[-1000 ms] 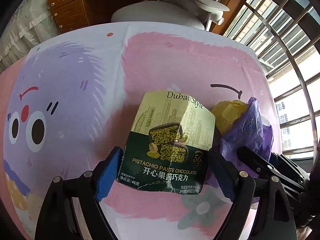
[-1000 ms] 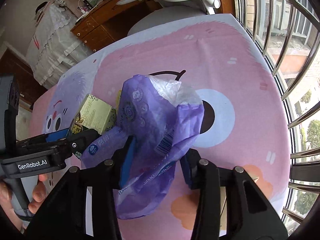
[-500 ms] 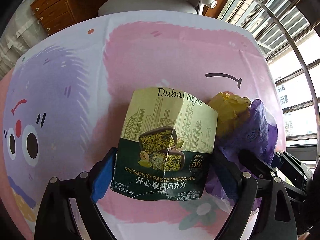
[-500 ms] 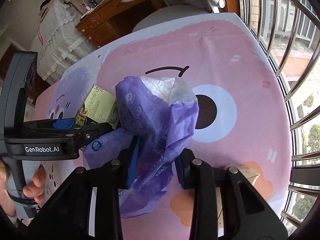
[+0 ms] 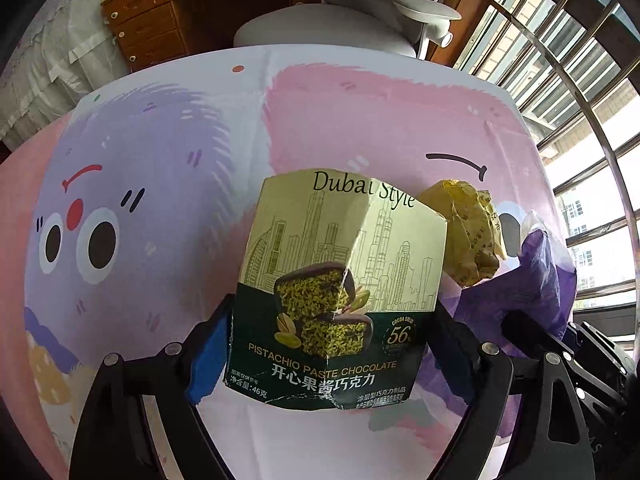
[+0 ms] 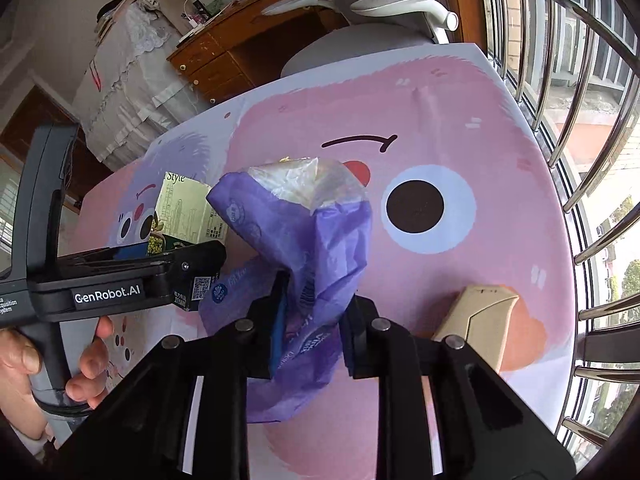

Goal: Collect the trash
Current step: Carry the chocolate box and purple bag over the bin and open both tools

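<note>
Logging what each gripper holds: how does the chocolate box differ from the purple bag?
The chocolate box is stiff creased card, green and cream; the purple bag is limp crumpled plastic. The box is clamped in the left gripper, the bag in the right gripper. The box looks flattened; the bag gapes open on top. Both are held above the tablecloth.

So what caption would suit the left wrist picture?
Left tongs grip a flattened pistachio chocolate box above a cartoon tablecloth, beside a crumpled yellow wrapper.

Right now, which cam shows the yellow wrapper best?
Left wrist. The crumpled yellow wrapper sits in plain sight between the chocolate box and the purple bag. In the right wrist view the purple bag hides it, apart from a possible yellow sliver at the bag's top.
</note>
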Demonstrator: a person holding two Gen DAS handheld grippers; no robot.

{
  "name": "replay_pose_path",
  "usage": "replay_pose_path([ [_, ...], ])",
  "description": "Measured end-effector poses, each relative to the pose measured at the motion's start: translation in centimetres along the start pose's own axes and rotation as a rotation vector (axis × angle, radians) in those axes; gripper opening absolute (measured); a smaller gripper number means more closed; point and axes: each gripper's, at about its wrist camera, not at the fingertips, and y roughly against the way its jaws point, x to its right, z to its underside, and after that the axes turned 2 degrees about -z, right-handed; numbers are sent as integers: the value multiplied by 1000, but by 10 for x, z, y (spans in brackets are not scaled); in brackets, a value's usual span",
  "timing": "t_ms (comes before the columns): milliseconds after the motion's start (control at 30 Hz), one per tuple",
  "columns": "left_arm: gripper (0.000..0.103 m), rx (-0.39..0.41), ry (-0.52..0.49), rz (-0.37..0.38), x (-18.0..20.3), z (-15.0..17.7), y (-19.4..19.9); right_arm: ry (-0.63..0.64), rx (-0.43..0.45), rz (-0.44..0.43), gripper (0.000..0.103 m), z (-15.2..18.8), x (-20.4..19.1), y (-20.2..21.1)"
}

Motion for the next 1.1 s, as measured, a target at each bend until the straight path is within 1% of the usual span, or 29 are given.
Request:
replay_pose_path([
  [67, 89, 16, 2, 2, -6, 15, 16, -2, 14, -8, 19, 8, -9, 13],
  [167, 89, 30, -2, 17, -23, 47, 46, -9, 31, -15, 19, 27, -23, 34],
  [267, 89, 55, -16, 21, -43, 89, 77, -16, 40, -19, 19, 52, -40, 56],
  [333, 89, 66, -21, 36, -60, 124, 101, -23, 44, -23, 19, 75, -55, 71],
  [467, 89, 84, -40, 66, -84, 187, 140, -40, 58, -21, 19, 130, -90, 104],
  [533, 89, 82, -61, 88, -95, 224, 160, -52, 71, -17, 19, 162, -111, 120],
  [633, 89, 99, -114, 105, -112, 275, 189, -66, 96, -10, 19, 216, -145, 146],
  [800, 89, 152, -194, 117, -145, 367, 236, -105, 122, 2, 19, 307, -196, 176],
  [867, 89, 156, -210, 119, -158, 398, 247, -107, 119, 13, 19, 342, -215, 184],
  [967, 89, 132, -220, 134, -174, 444, 256, -113, 97, 40, 19, 394, -237, 194],
  [1100, 89, 91, -257, 120, -186, 497, 253, -101, 46, 83, 19, 450, -254, 198],
])
